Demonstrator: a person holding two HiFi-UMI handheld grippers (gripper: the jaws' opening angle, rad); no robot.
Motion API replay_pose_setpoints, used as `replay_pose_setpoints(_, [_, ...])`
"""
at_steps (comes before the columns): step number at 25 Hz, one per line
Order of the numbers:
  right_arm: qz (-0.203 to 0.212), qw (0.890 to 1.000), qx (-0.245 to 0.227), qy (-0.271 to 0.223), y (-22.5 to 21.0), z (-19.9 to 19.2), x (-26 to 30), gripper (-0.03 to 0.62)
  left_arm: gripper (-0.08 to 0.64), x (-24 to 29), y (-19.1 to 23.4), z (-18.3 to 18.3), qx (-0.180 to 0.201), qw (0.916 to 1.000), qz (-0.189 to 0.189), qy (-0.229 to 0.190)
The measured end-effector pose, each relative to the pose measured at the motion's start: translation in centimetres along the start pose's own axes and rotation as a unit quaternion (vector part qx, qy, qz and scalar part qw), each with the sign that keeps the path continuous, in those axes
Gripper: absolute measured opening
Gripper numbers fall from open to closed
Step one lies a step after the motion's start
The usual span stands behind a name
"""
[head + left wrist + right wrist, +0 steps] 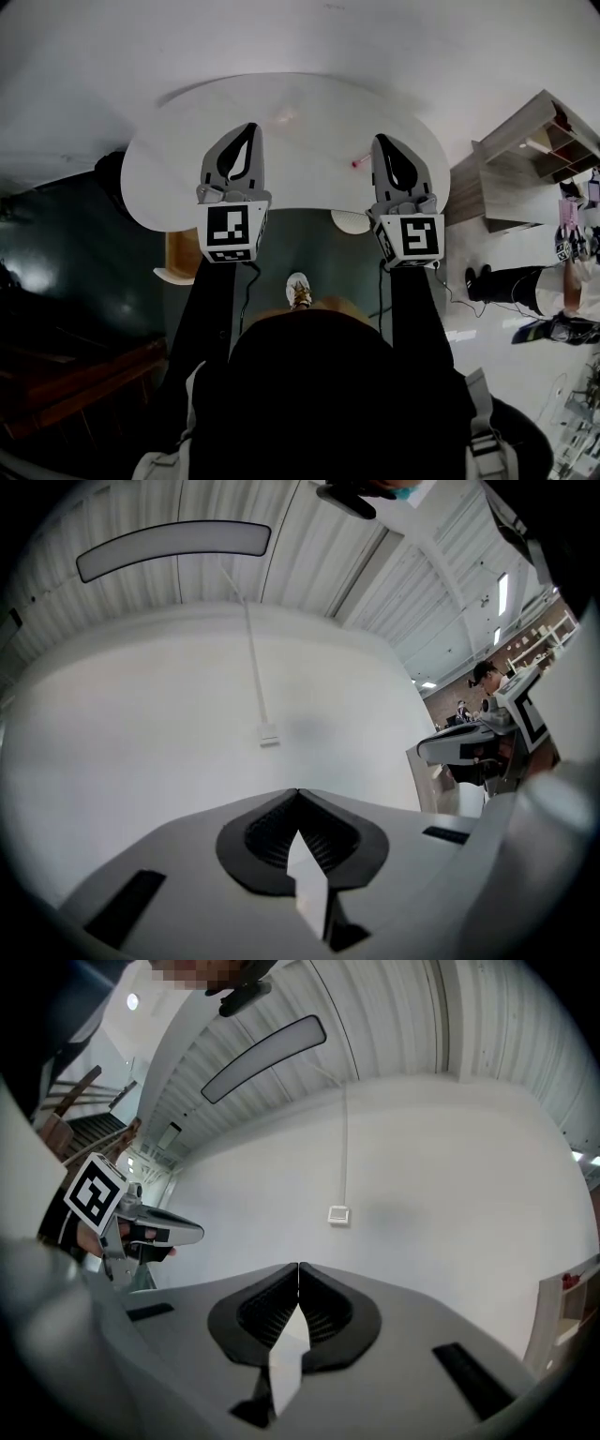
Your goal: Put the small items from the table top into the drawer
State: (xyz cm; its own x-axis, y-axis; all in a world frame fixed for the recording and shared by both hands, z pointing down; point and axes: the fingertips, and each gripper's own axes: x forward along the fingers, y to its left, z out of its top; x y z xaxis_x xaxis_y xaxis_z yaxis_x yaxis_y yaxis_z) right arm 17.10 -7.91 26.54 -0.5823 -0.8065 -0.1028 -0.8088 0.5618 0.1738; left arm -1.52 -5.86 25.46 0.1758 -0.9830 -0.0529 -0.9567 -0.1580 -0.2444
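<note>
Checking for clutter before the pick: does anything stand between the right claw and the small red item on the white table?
Nothing visible does. The small red item lies on the bare round white tabletop, just beside the tip of the shut, empty right claw.

The left tongs (298,794) had their jaws pressed together with nothing between them, facing a plain white wall (141,733). A thin cable (251,649) ran down that wall to a small white box (269,734). A long light panel (173,547) sat on the ribbed ceiling above. The right tongs (427,750) showed at the right.
</note>
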Motion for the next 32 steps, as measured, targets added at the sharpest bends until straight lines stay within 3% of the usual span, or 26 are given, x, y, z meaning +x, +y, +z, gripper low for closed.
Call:
replay_pose_setpoints(16, [-0.009, 1.000, -0.004, 0.028, -1.5, -2.9, 5.4, 0.026, 0.014, 5.6, 2.7, -4.2, -0.024, 0.9994, -0.013, 0.021])
replay_pose_setpoints(32, [0.057, 0.998, 0.008, -0.007, -5.9, -3.9, 18.5, 0.026, 0.014, 15.6, 5.3, -6.6, -0.008, 0.9982, 0.017, 0.057])
